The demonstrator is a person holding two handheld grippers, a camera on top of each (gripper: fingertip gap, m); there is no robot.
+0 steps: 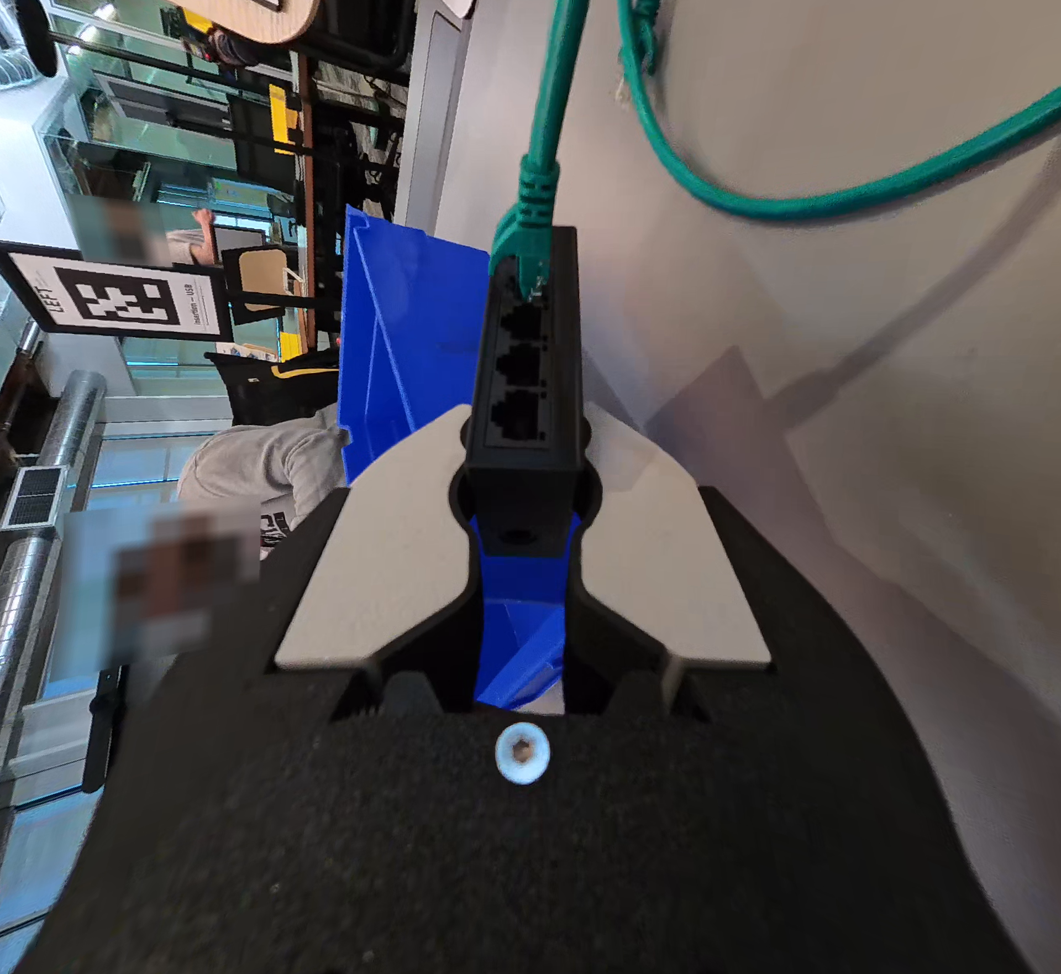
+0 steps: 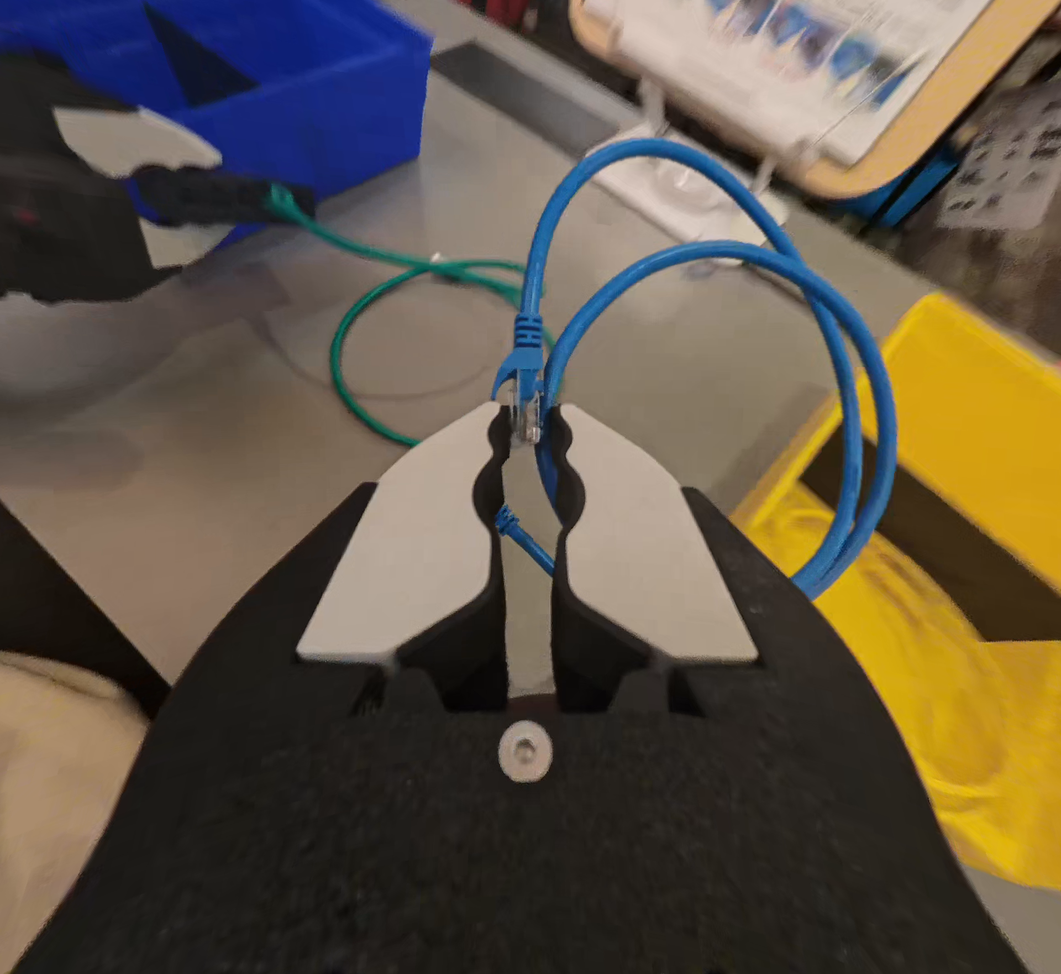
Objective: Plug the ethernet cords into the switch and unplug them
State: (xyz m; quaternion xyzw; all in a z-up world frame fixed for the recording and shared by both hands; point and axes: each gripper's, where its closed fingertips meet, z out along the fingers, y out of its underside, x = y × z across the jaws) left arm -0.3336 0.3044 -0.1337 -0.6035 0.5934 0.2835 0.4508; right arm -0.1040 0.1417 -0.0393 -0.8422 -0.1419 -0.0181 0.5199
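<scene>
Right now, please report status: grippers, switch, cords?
Left gripper shut on black switch. Green cord plugged in far port; three ports open. Right gripper shut on blue cord plug. Nothing between.

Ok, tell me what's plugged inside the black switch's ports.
In the switch held by the left gripper, a green ethernet cord sits in the farthest port. Three nearer ports show dark and empty. The plug's tip is hidden inside its port.
</scene>
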